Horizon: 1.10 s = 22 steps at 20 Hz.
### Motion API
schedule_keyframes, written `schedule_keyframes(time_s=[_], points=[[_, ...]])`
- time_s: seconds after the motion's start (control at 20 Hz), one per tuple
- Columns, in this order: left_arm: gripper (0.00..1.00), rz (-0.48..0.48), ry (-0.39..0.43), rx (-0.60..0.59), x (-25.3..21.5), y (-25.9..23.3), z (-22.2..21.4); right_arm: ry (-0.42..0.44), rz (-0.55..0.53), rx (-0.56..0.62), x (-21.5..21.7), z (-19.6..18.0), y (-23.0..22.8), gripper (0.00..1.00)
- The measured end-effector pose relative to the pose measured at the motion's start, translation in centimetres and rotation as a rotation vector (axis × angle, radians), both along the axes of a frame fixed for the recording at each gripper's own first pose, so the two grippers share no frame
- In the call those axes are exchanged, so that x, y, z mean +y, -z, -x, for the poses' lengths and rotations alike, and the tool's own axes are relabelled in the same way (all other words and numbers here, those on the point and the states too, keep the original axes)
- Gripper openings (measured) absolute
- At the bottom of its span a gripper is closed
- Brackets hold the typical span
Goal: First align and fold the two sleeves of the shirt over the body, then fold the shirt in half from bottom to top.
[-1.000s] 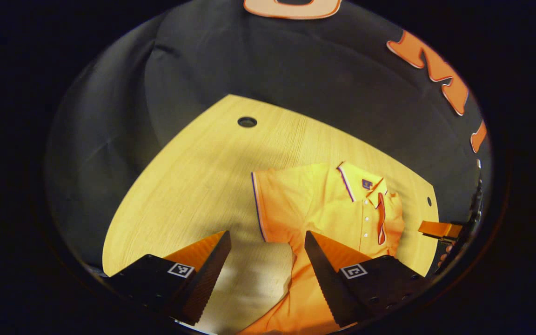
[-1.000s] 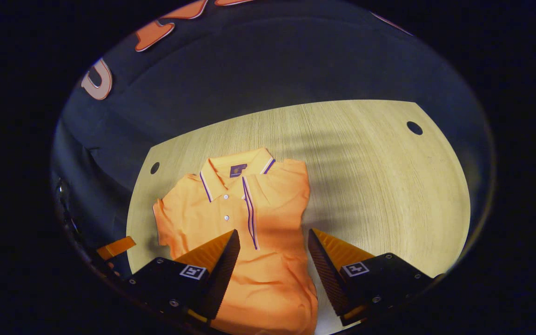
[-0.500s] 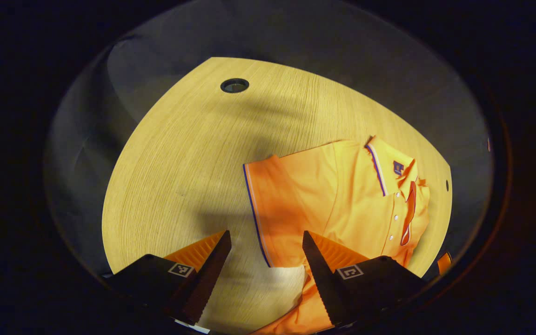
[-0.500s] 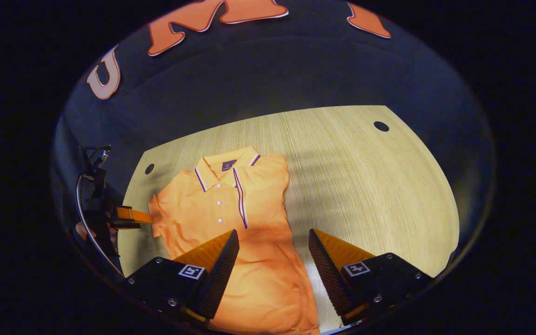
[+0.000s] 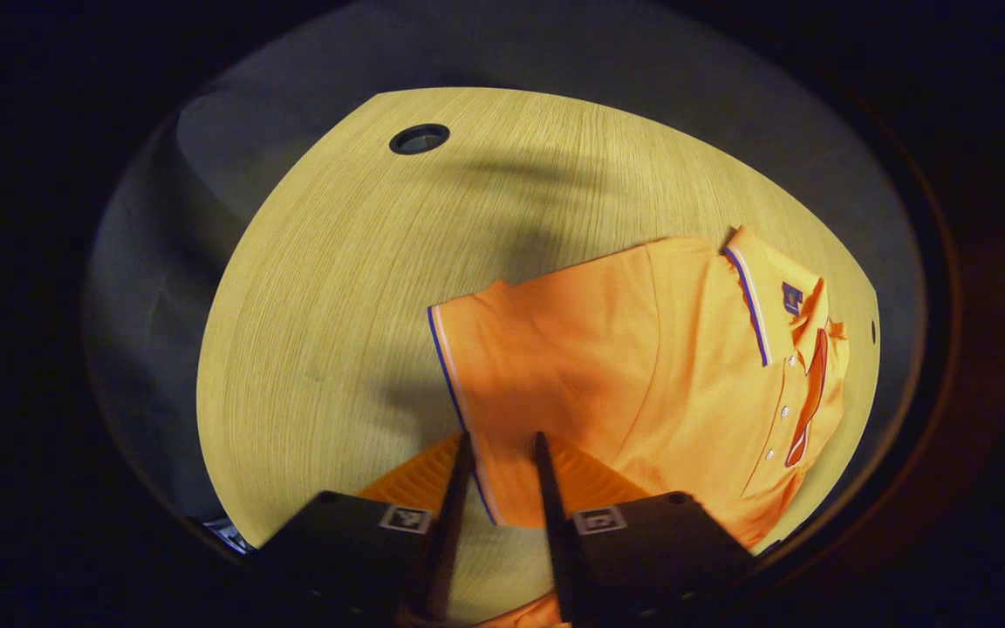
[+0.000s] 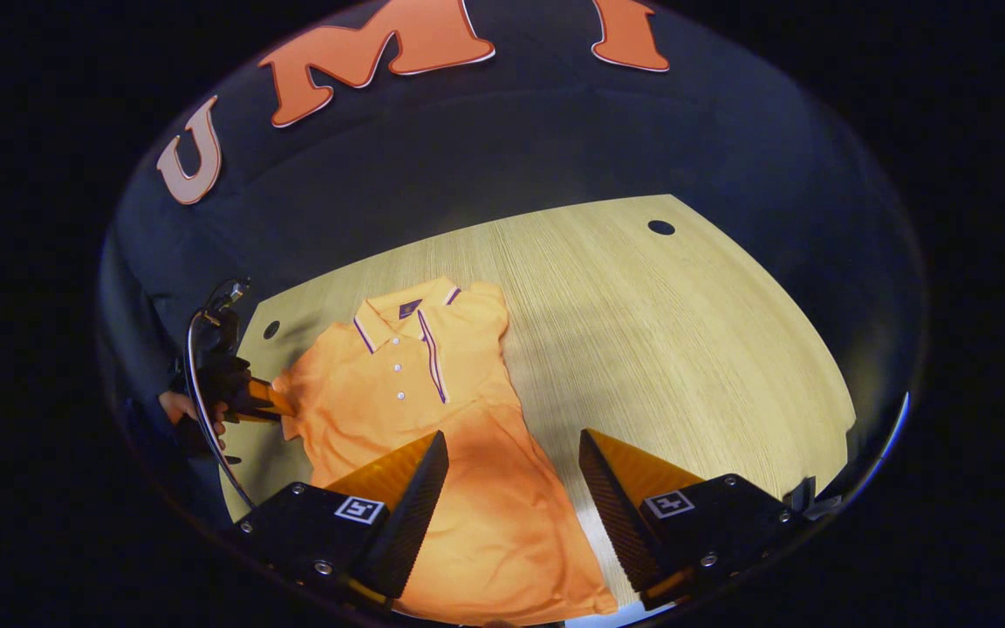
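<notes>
An orange polo shirt [image 5: 668,349] [image 6: 433,410] lies flat on the wooden table [image 5: 337,305], collar toward the booth wall. One sleeve is folded over the chest, its striped cuff [image 6: 431,362] beside the buttons. The other sleeve [image 5: 511,366] is spread out sideways. My left gripper [image 5: 502,440] has its fingers drawn half together around that sleeve's striped cuff, with a gap still between them. The right gripper view shows the left gripper [image 6: 263,403] at the sleeve's tip. My right gripper [image 6: 511,453] stands open above the shirt's lower body, holding nothing.
The table [image 6: 686,331] has small round holes near its corners [image 5: 419,139] [image 6: 661,228] [image 6: 271,330]. A hand [image 6: 193,410] and a looped cable sit behind the left gripper at the table's edge. Bare wood stretches beside the shirt on both sides.
My left gripper has moved down onto the spread sleeve's cuff and its fingers have narrowed around it. My right gripper has drawn back toward the shirt's hem and stayed open.
</notes>
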State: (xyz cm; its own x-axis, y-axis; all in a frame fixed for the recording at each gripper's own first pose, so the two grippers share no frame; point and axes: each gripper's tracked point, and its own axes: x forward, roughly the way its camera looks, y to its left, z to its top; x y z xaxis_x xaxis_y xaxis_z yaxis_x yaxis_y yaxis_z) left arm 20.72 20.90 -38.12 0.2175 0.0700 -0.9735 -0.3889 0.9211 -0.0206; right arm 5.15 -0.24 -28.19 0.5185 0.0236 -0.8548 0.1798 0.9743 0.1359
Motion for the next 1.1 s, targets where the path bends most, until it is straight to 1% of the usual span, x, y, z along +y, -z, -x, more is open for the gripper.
schedule_keyframes(time_s=[0.05, 0.1, 0.15, 0.2, 0.35, 0.45, 0.6, 0.7, 0.75, 0.95, 1.1], points=[[0.33, 0.000, 0.016, -0.015, -0.2, 0.1, -0.1, 0.000, 0.001, -0.004, -0.2, 0.1, -0.2, 0.93], [0.33, 0.026, 0.016, -0.053, -0.5, 0.6, -1.0, -0.001, -0.003, -0.007, -0.3, 0.2, -0.2, 0.93], [0.29, 0.013, 0.019, -0.050, -0.6, 0.8, -0.8, 0.003, -0.004, -0.008, -0.6, 0.4, -0.3, 0.93], [0.09, 0.010, 0.035, -0.073, -0.7, 0.0, -0.7, 0.005, -0.009, -0.010, -0.7, 0.5, -0.3, 0.93], [0.10, -0.002, 0.096, -0.145, -1.2, -2.5, -1.8, 0.013, -0.017, -0.017, -1.5, 1.0, -0.4, 0.93], [0.09, -0.034, 0.152, -0.192, -1.9, -4.4, -2.9, 0.020, -0.017, -0.017, -2.1, 1.4, -0.3, 0.92], [0.09, -0.049, 0.233, -0.252, -4.5, -6.8, -4.4, 0.047, -0.028, -0.023, -3.0, 1.7, -0.4, 0.93], [0.09, -0.037, 0.270, -0.269, -6.8, -7.7, -5.2, 0.064, -0.034, -0.021, -3.6, 2.1, -0.2, 0.92], [0.09, -0.025, 0.300, -0.278, -8.8, -8.2, -5.8, 0.079, -0.035, -0.024, -4.3, 2.5, -0.2, 0.92], [0.09, 0.004, 0.373, -0.279, -13.7, -7.8, -7.3, 0.115, -0.031, -0.024, -5.4, 3.3, -0.3, 0.92], [0.09, 0.042, 0.411, -0.253, -16.7, -6.2, -8.0, 0.134, -0.031, -0.021, -5.6, 4.1, -0.2, 0.93]])
